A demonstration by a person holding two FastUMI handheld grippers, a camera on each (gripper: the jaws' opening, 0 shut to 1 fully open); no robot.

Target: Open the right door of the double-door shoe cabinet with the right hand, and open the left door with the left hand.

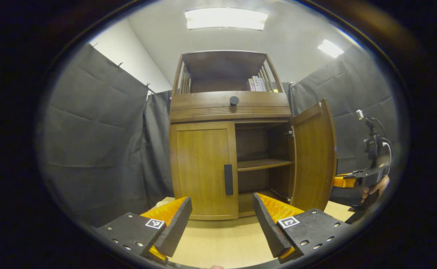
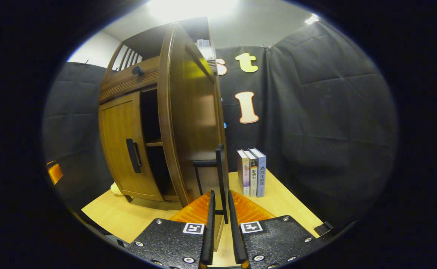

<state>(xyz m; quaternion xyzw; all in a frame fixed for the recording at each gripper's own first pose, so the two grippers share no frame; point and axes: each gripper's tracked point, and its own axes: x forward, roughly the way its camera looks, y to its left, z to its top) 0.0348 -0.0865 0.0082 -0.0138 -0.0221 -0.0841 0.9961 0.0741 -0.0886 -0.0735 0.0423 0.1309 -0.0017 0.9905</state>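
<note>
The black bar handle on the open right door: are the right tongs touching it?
Touching. The right gripper view shows the right tongs closed around the black bar handle, both fingers pressed against it.

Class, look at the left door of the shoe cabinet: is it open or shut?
Shut. The left door lies flush in the cabinet front, handle untouched, while the right door is swung out, showing the shelf.
</note>
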